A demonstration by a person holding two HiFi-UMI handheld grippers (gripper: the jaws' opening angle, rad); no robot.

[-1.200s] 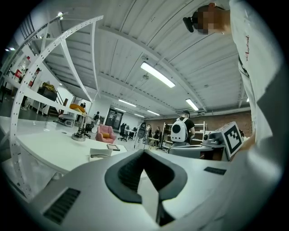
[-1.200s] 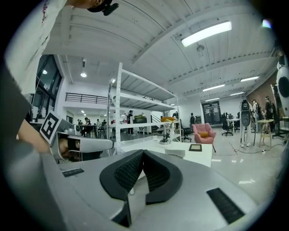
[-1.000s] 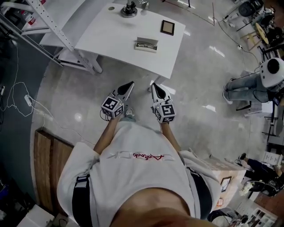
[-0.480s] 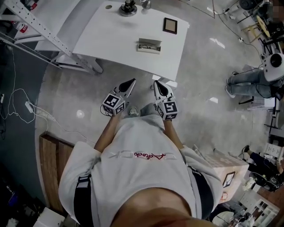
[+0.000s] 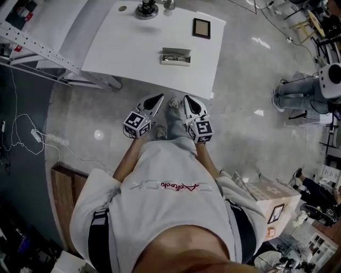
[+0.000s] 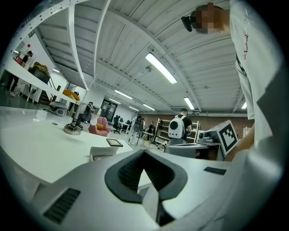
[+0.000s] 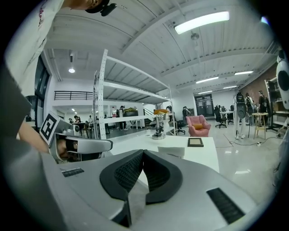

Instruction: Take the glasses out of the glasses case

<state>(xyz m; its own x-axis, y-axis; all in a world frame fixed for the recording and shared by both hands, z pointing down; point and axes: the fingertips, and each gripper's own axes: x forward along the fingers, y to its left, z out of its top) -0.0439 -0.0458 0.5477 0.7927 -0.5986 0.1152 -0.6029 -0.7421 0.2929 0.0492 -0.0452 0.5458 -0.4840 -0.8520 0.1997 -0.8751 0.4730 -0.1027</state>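
The glasses case (image 5: 176, 56) lies open on the white table (image 5: 128, 48), a pale box with the glasses inside it. It also shows small in the left gripper view as the case (image 6: 104, 152) and in the right gripper view as the case (image 7: 171, 151). My left gripper (image 5: 157, 98) and right gripper (image 5: 187, 99) are held side by side over the floor, just short of the table's near edge and well apart from the case. Both point toward the table. The left gripper (image 6: 144, 153) and the right gripper (image 7: 143, 153) are shut, with nothing between the pads.
A black-framed square (image 5: 201, 27) and a round metal stand (image 5: 146, 9) sit farther back on the table. A slanted metal frame (image 5: 48, 50) runs at the left. A person (image 5: 303, 96) sits at the right. A cardboard box (image 5: 266, 200) stands behind me, and a cable (image 5: 32, 130) lies on the floor.
Both grippers have moved forward toward the table together, still shut. The table and case now lie closer to them in the head view.
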